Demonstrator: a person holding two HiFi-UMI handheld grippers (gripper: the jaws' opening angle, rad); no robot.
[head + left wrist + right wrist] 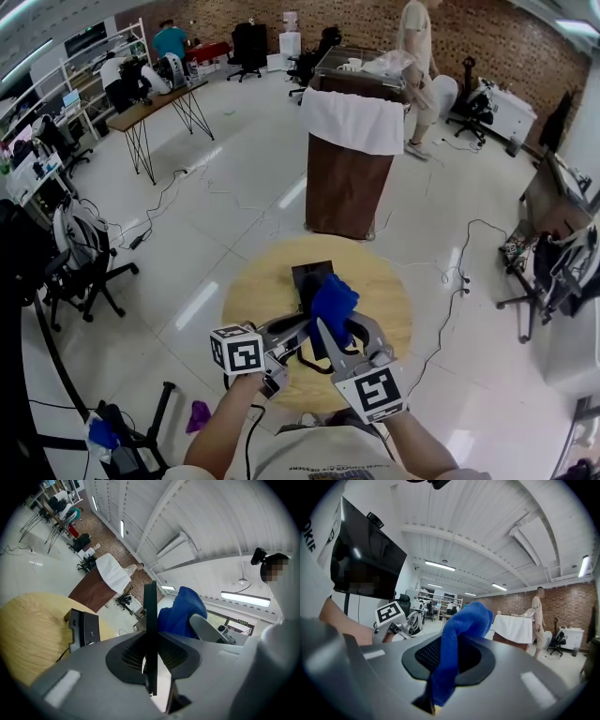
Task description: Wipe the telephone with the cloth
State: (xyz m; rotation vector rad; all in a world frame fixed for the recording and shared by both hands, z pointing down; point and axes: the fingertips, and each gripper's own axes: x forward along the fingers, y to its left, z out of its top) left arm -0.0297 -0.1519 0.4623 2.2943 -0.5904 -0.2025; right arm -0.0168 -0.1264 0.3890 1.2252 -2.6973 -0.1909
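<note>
Brick back wall (375, 23), glossy white floor (234, 178). Brown cabinet (342, 187) w/ white cloth (354, 122) mid-room, desk (150, 108) at left. Ceiling strip lights (440, 565) on.

cloth (334, 302): blue, bunched, clamped in right claw (330, 324) | telephone (84, 629): black, on yellow round table (28, 634)

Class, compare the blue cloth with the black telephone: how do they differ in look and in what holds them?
The cloth is blue, soft and bunched; the telephone is black, thin and rigid. The cloth is clamped in the right hand-held gripper, the telephone in the left hand-held gripper. Both are gripped and held close together over the table.
</note>
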